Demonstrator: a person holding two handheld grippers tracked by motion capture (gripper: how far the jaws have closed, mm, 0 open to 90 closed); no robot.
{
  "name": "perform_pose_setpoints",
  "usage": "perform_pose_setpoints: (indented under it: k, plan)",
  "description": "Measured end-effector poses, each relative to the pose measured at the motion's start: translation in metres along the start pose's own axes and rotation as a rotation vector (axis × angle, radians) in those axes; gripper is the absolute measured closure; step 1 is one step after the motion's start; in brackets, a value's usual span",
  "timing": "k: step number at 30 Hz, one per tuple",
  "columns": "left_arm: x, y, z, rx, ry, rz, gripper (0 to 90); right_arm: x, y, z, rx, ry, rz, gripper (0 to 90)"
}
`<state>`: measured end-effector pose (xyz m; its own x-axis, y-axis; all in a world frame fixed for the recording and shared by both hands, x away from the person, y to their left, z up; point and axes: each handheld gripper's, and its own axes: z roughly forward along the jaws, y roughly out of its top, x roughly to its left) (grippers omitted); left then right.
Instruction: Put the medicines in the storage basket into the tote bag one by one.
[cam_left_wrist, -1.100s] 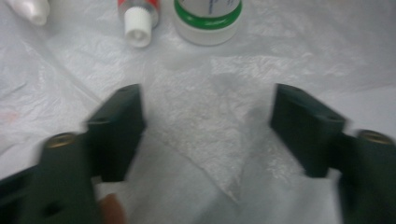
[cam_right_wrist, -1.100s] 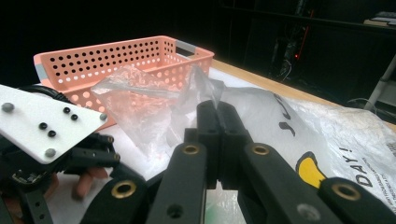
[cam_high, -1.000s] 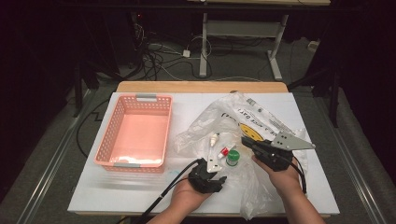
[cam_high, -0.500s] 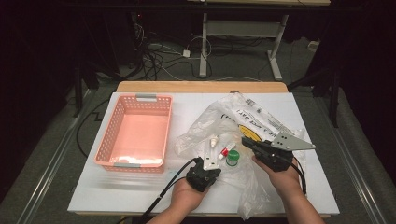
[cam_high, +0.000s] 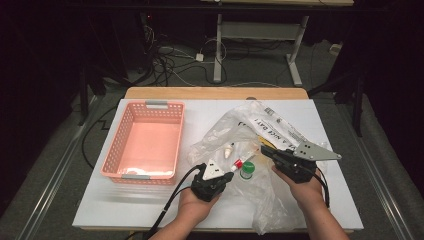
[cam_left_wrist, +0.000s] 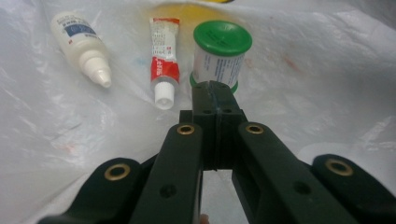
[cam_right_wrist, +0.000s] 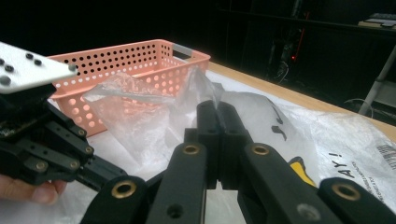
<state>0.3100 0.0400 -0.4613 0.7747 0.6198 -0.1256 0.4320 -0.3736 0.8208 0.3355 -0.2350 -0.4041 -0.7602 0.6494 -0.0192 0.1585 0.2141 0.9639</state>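
Observation:
A crumpled clear plastic bag lies on the white table. On its film lie a white dropper bottle, a red-and-white tube and a green-capped bottle. My left gripper is shut, its tips just in front of the green-capped bottle; I cannot make out whether film is pinched between them. In the high view the left gripper points up and right at the bag's mouth. My right gripper is shut on a raised edge of the bag, and in the high view the right gripper reaches in from the right.
A pink perforated basket stands on the left of the table; the basket looks empty. A yellow item lies under the bag's printed film. A wooden strip borders the far edge. Cables and table legs are beyond.
The left gripper's jaws have closed since a second ago, and the left hand has shifted slightly away from the person, toward the bag. The right hand has held still.

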Motion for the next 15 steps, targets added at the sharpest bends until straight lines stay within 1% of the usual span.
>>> perform_pose_setpoints:
  k: [1, 2, 3, 4, 5, 6, 7, 8, 9, 10, 11, 12, 13, 14, 15]
  plan:
    - [0.0, 0.001, -0.002, -0.005, -0.004, -0.002, 88.9, 0.0, 0.0, -0.001, 0.0, 0.001, 0.0, 90.0]
    - [0.0, 0.004, -0.005, -0.016, 0.005, -0.001, 88.8, 0.0, -0.001, -0.001, 0.0, 0.001, -0.003, 90.0]
    - [0.0, 0.005, -0.006, -0.017, 0.027, -0.002, 88.7, 0.0, -0.001, -0.002, 0.0, 0.002, -0.005, 90.0]
    - [0.001, 0.004, -0.006, -0.01, 0.039, -0.003, 88.6, 0.0, -0.001, -0.003, 0.001, 0.002, -0.003, 90.0]
    - [0.003, 0.002, -0.006, 0.017, 0.045, -0.003, 88.5, 0.0, -0.002, -0.003, 0.001, 0.001, 0.001, 90.0]
    - [0.004, -0.001, -0.007, 0.033, 0.049, -0.009, 87.8, 0.0, -0.002, -0.003, 0.0, 0.002, 0.0, 90.0]
    - [0.005, -0.004, -0.007, 0.051, 0.036, -0.019, 71.2, 0.0, -0.002, -0.003, 0.001, 0.002, 0.0, 90.0]
    - [0.006, -0.008, -0.006, 0.103, 0.015, -0.039, 59.2, 0.0, -0.002, -0.003, 0.002, 0.003, -0.001, 90.0]
    - [0.006, -0.012, -0.005, 0.119, 0.013, -0.058, 45.2, 0.001, -0.002, -0.003, 0.002, 0.006, 0.0, 90.0]
    - [0.005, -0.016, -0.003, 0.137, 0.02, -0.077, 35.5, 0.001, -0.002, -0.002, 0.003, 0.007, -0.005, 90.0]
    - [0.004, -0.018, 0.0, 0.171, 0.023, -0.088, 23.3, 0.001, -0.002, -0.001, 0.008, 0.008, -0.004, 90.0]
    - [0.004, -0.02, 0.006, 0.215, 0.006, -0.106, 17.1, 0.002, -0.002, -0.001, 0.008, 0.01, -0.006, 90.0]
    - [0.002, -0.02, 0.009, 0.222, 0.002, -0.101, 16.6, 0.002, -0.003, 0.0, 0.01, 0.012, -0.001, 90.0]
    - [0.0, -0.019, 0.011, 0.213, -0.001, -0.095, 16.2, 0.003, -0.003, 0.001, 0.01, 0.011, -0.008, 90.0]
    - [-0.001, -0.018, 0.013, 0.195, -0.024, -0.099, 24.7, 0.003, -0.002, 0.001, 0.01, 0.013, -0.008, 90.0]
